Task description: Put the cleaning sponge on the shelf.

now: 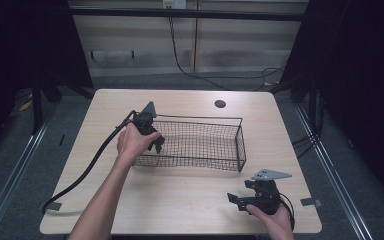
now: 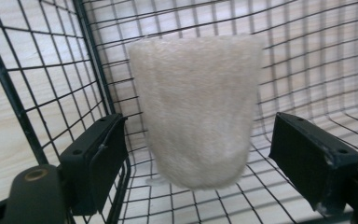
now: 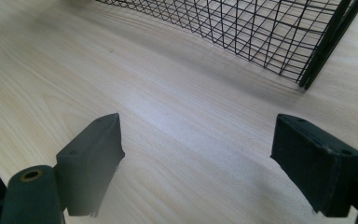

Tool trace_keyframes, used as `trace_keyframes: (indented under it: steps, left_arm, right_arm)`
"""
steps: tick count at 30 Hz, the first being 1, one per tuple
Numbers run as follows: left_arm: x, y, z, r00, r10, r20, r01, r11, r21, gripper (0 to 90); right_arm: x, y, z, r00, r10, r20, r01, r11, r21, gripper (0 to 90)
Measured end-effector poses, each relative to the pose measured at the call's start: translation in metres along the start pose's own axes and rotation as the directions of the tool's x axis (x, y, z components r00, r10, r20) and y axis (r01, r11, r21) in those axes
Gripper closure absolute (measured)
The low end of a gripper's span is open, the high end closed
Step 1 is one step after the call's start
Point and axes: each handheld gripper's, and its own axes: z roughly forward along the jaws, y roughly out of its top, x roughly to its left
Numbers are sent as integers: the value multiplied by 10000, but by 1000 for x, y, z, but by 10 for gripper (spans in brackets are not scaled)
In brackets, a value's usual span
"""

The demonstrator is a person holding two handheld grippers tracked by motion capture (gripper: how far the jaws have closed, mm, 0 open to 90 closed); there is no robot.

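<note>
A pale cream, fuzzy cup-shaped object (image 2: 198,107) stands inside a black wire basket (image 1: 200,119), close to its left end wall (image 2: 37,93). My left gripper (image 2: 198,140) is open, with one jaw on each side of the fuzzy object and a small gap at both sides. In the high view the left gripper (image 1: 156,144) reaches down into the basket's left end, and the hand hides the fuzzy object there. My right gripper (image 1: 241,192) rests low over the table's front right, open and holding nothing (image 3: 198,140).
The light wooden table (image 1: 180,200) has a dark round hole (image 1: 220,104) at the back. The basket's near right corner (image 3: 317,60) lies ahead of the right gripper. A thick black cable (image 1: 87,167) trails off the table's left front. Metal rails run along both sides of the floor.
</note>
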Motion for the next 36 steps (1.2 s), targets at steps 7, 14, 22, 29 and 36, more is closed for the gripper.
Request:
trace_keyframes:
  steps: [7,14,22,29,36]
  left_arm:
    - [0,-5,-11,9975,670,209,-654,9956,-672,182]
    - [11,-13,-23,9936,1065,370,-989,9809,-1675,195]
    - [14,-23,-34,9731,2166,788,-1860,9398,-2866,195]
    - [26,-37,-37,9562,2606,1333,-1916,9016,-3877,201]
    - [41,-51,-43,9477,2771,1586,-1799,8738,-4518,216]
  right_arm:
    - [0,0,0,10000,14,27,-14,10000,5,159]
    - [0,0,0,10000,20,49,-20,10000,10,159]
    - [0,0,-1,10000,28,45,-28,10000,-12,159]
    - [-1,0,0,10000,24,17,-24,10000,-6,159]
    - [-1,0,1,10000,39,48,-39,10000,-18,159]
